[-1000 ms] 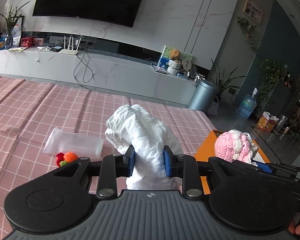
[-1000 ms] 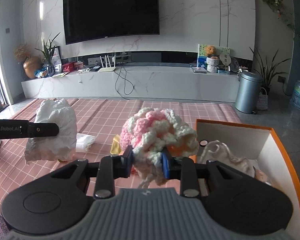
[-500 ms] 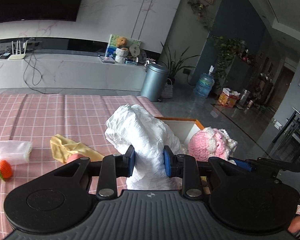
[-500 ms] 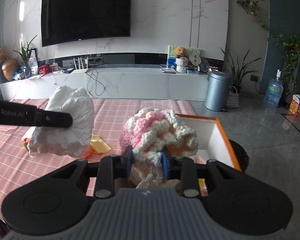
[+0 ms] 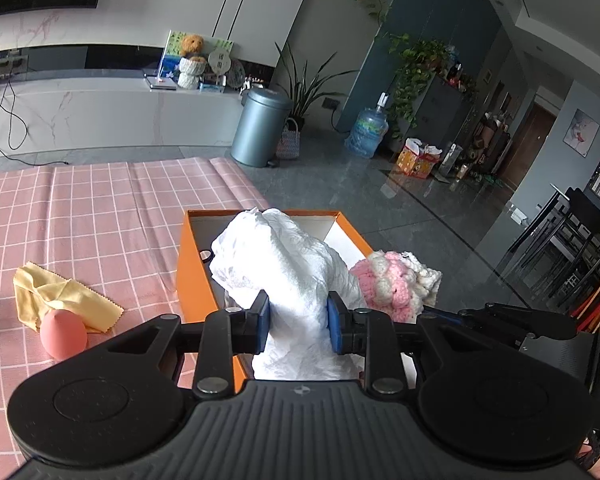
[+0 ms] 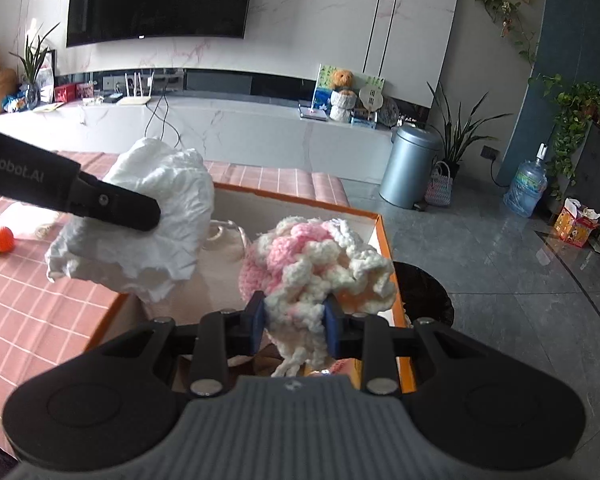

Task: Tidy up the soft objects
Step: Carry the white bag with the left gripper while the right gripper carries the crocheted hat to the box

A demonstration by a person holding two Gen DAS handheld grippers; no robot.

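My left gripper (image 5: 299, 322) is shut on a crumpled white cloth (image 5: 288, 264), held in the air over the orange box (image 5: 194, 276). In the right wrist view the same white cloth (image 6: 140, 232) hangs at the left, above the box's near left corner. My right gripper (image 6: 295, 326) is shut on a pink and white crocheted piece (image 6: 316, 264), held above the orange box (image 6: 384, 240). The crocheted piece (image 5: 396, 284) also shows at the right of the left wrist view. A cream fabric item (image 6: 224, 240) lies inside the box.
On the pink checked tablecloth (image 5: 100, 208) lie a yellow cloth (image 5: 56, 296), a pink egg-shaped sponge (image 5: 63, 334) and a small orange knitted toy (image 6: 2, 239). Right of the box the table ends, with a black round stool (image 6: 424, 292) and grey floor below.
Both grippers have swung to the right with their loads, from over the tablecloth to over the orange box. The grips have not changed.
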